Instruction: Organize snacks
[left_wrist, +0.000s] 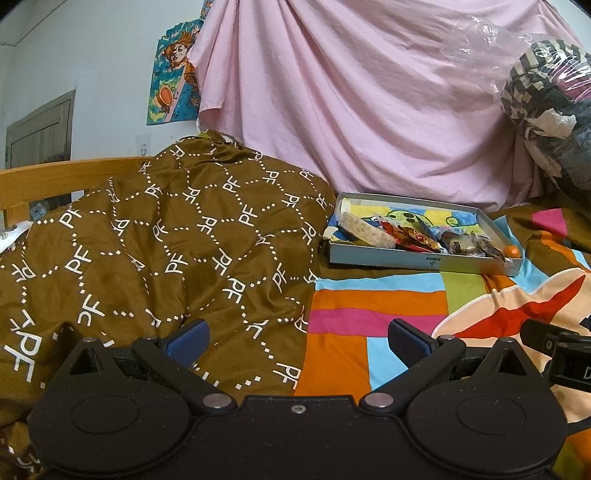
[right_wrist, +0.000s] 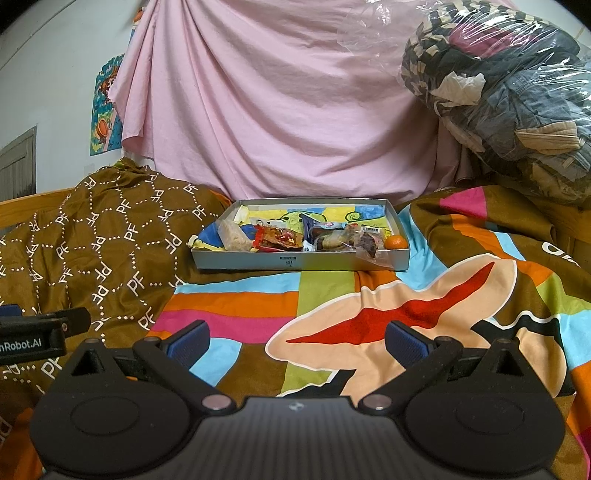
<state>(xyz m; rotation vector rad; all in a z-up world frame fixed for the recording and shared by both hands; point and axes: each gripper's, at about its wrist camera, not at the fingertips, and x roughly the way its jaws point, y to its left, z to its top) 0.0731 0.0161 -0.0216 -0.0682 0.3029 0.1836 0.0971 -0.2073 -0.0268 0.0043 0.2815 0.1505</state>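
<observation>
Both tools hang low over the bed, well short of the snacks. The left tool (left_wrist: 298, 341) has its blue-padded fingers spread wide with nothing between them; the right tool (right_wrist: 297, 341) is likewise spread and empty. A shallow grey box (right_wrist: 288, 261) sits on the colourful striped bedsheet (right_wrist: 258, 291) before a pink drape (right_wrist: 277, 110). Inside lie a pale rice bar (right_wrist: 231, 235), red wrappers (right_wrist: 275, 238), what seem to be dark wrapped sweets (right_wrist: 332, 240), and a small orange (right_wrist: 395, 242) in the right corner. A brown PF-patterned cloth (left_wrist: 166, 240) is heaped just left of the box.
</observation>
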